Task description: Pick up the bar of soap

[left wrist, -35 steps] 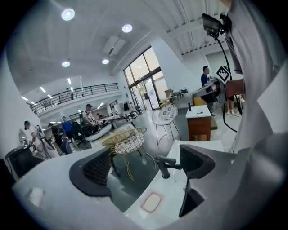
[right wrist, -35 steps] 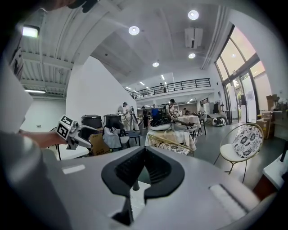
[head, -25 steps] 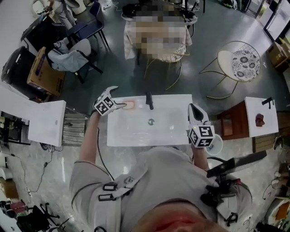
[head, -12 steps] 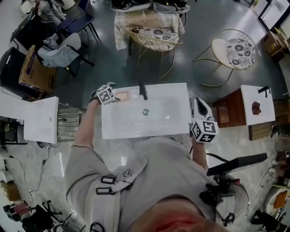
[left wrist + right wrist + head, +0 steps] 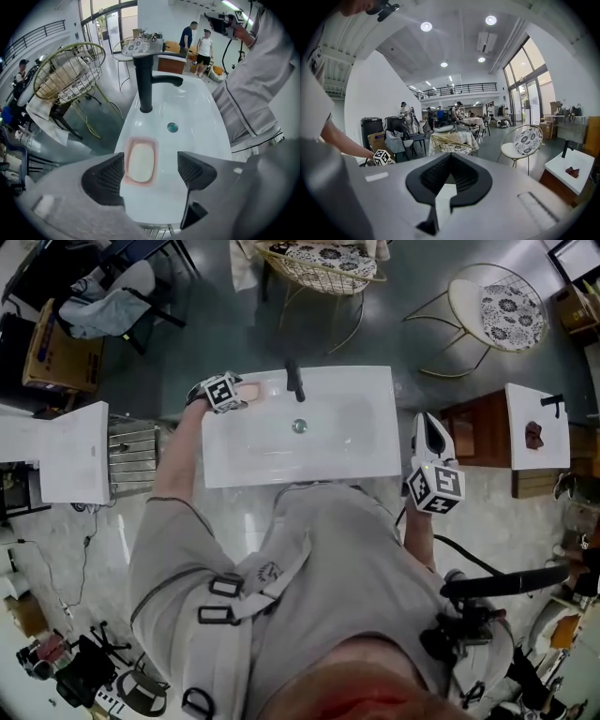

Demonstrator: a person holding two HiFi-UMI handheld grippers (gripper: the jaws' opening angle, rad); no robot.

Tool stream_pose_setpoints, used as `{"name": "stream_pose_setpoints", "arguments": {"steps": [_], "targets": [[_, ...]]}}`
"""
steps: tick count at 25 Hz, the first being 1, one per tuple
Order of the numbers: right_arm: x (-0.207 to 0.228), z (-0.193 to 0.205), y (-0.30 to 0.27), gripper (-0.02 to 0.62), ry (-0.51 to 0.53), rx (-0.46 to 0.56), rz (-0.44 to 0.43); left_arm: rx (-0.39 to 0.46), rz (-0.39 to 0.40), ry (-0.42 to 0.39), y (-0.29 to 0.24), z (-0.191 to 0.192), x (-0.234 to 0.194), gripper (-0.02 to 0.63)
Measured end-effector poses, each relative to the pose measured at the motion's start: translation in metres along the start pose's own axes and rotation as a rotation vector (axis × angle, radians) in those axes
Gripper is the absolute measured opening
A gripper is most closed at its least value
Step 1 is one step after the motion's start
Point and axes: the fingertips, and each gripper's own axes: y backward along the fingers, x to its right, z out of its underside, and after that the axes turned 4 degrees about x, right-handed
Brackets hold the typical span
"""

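Beside the black tap (image 5: 143,79) of the washbasin (image 5: 199,110) the bar of soap (image 5: 140,161) is lying unlifted in its dish (image 5: 140,141), wide fingers of my left gripper (image 5: 152,171) closing around it without gripping yet, those of my right gripper (image 5: 449,174) idling shut.

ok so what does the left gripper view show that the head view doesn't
Only the left gripper view: the left gripper has its jaws apart, just closing in, with the soap lying in its pink dish between them, untouched. It also shows two people standing far behind.

Only the head view: the right gripper, held off the right end of the sink.

Both: the white sink, the black tap and the drain.
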Motion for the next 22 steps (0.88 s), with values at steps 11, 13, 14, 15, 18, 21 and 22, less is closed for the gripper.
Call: {"name": "stream_pose_setpoints", "arguments": {"steps": [11,13,14,15,18,21,22], "targets": [[0.022,0.010,0.014,0.002,-0.008,-0.037,0.103,-0.084,0.130,0.061,-0.046,0.019,-0.005,0.344],[0.024,0.012,0.016,0.002,-0.009,-0.047,0.116,-0.102,0.158,0.089,-0.050,0.025,-0.007,0.342],[0.025,0.013,0.016,0.002,-0.009,-0.051,0.120,-0.108,0.165,0.103,-0.051,0.026,-0.009,0.335],[0.026,0.013,0.016,0.002,-0.009,-0.054,0.122,-0.108,0.166,0.116,-0.053,0.027,-0.012,0.294],[0.026,0.013,0.014,0.002,-0.006,-0.059,0.123,-0.101,0.155,0.161,-0.058,0.026,-0.020,0.236],[0.024,0.011,0.012,0.002,-0.008,-0.055,0.126,-0.100,0.128,0.165,-0.063,0.027,-0.023,0.256],[0.023,0.011,0.012,0.002,-0.009,-0.054,0.128,-0.097,0.123,0.158,-0.063,0.027,-0.022,0.256]]}}
